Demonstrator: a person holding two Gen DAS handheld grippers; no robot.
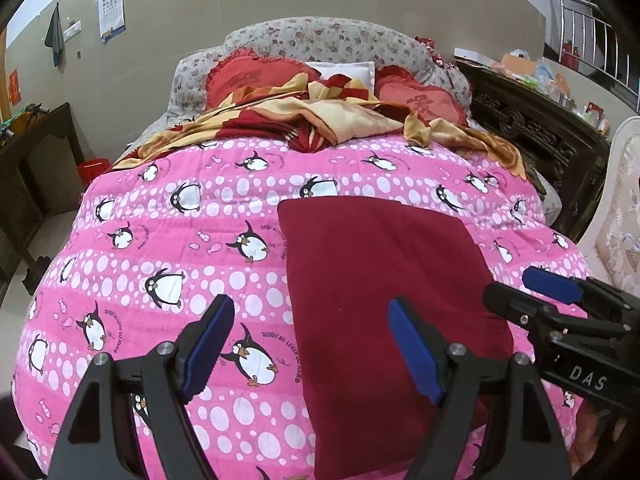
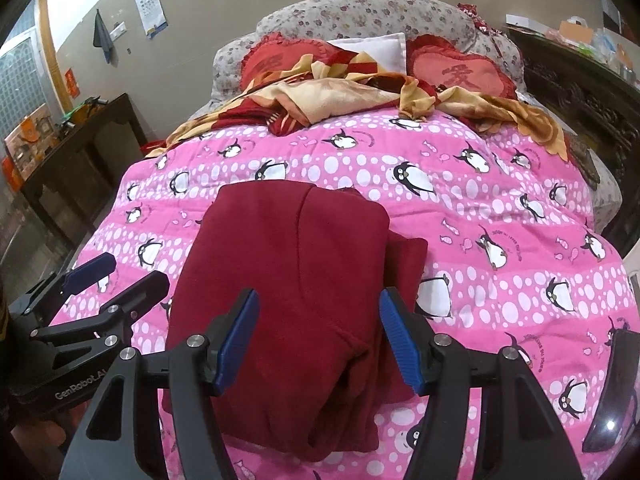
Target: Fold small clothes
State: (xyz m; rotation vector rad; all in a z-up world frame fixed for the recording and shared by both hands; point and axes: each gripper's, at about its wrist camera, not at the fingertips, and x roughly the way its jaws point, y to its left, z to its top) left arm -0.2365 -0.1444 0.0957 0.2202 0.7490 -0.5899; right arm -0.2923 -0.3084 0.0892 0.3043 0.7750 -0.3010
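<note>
A dark red garment (image 1: 384,280) lies folded into a rough rectangle on the pink penguin quilt (image 1: 160,248). My left gripper (image 1: 308,344) hovers open over its left edge, nothing between the blue pads. In the right wrist view the same garment (image 2: 296,280) fills the middle, with a lower layer sticking out on its right side. My right gripper (image 2: 316,340) stands open just above the garment's near part, pads apart and holding nothing. Each gripper shows in the other's view: the right gripper (image 1: 528,292) at the right, the left gripper (image 2: 120,272) at the left.
A crumpled red and yellow blanket (image 1: 320,120) and two red heart pillows (image 1: 424,100) lie at the bed's head. A dark wooden cabinet (image 1: 36,184) stands left of the bed, a carved wooden sideboard (image 1: 532,120) on the right. A dark object (image 2: 612,392) lies on the quilt at the right.
</note>
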